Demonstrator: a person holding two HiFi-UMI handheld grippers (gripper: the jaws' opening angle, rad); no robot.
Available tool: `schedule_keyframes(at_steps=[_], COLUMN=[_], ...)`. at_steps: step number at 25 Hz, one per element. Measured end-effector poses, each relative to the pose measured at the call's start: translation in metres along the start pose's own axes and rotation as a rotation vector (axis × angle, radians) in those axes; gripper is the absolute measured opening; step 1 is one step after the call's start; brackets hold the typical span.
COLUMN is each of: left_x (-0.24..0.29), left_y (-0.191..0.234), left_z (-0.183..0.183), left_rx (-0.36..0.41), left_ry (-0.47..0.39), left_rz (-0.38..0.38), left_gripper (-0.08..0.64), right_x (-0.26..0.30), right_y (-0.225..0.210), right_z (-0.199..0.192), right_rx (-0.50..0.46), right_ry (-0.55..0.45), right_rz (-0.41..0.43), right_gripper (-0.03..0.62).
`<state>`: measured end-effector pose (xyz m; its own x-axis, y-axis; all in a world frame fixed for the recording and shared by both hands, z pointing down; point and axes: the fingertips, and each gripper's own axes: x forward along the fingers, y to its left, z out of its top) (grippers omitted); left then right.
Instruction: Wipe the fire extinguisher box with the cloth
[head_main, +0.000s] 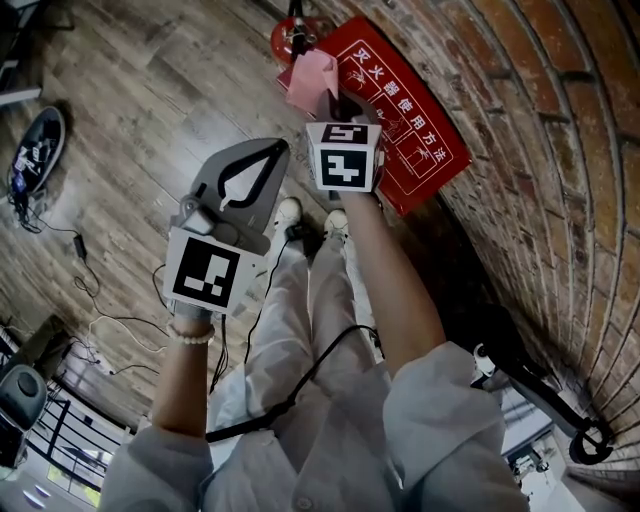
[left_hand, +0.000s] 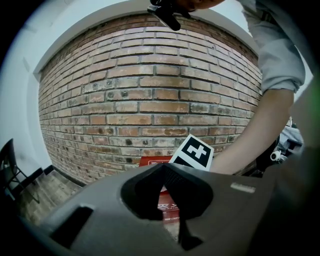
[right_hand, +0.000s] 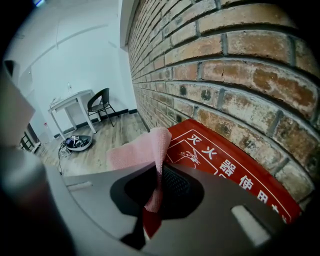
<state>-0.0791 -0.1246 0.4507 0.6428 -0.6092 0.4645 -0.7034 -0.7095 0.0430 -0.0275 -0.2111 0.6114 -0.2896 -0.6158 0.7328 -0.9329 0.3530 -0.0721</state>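
Observation:
The red fire extinguisher box (head_main: 405, 135) with white characters stands against the brick wall. My right gripper (head_main: 336, 100) hovers over its left end, shut on a pink cloth (head_main: 312, 78) that sticks out past the jaws. In the right gripper view the pink cloth (right_hand: 142, 150) is pinched between the jaws of the right gripper (right_hand: 159, 169), just above the box's red top (right_hand: 225, 165). My left gripper (head_main: 277, 149) hangs to the left, shut and empty, apart from the box. In the left gripper view the left gripper (left_hand: 162, 168) has its tips together, with the box (left_hand: 167, 209) beyond.
A curved brick wall (head_main: 560, 150) runs behind the box. A red extinguisher (head_main: 290, 40) stands at the box's far end. Cables (head_main: 90, 290) and a round dish (head_main: 35, 150) lie on the wooden floor. A scooter (head_main: 540, 390) leans at the right. A table (right_hand: 70, 102) and a chair (right_hand: 100, 102) stand farther off.

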Motion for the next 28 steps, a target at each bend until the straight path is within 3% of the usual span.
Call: schedule_keyframes(at_steps=[28], left_x=[0.021], left_y=[-0.060], left_z=[0.015], left_rx=[0.048], left_ry=[-0.003], left_rz=[-0.072], left_gripper=[-0.011], right_x=[-0.061], right_y=[-0.043], right_z=[-0.067], right_rx=[0.057], right_ry=[0.027], right_rz=[-0.050], right_gripper=[0.017])
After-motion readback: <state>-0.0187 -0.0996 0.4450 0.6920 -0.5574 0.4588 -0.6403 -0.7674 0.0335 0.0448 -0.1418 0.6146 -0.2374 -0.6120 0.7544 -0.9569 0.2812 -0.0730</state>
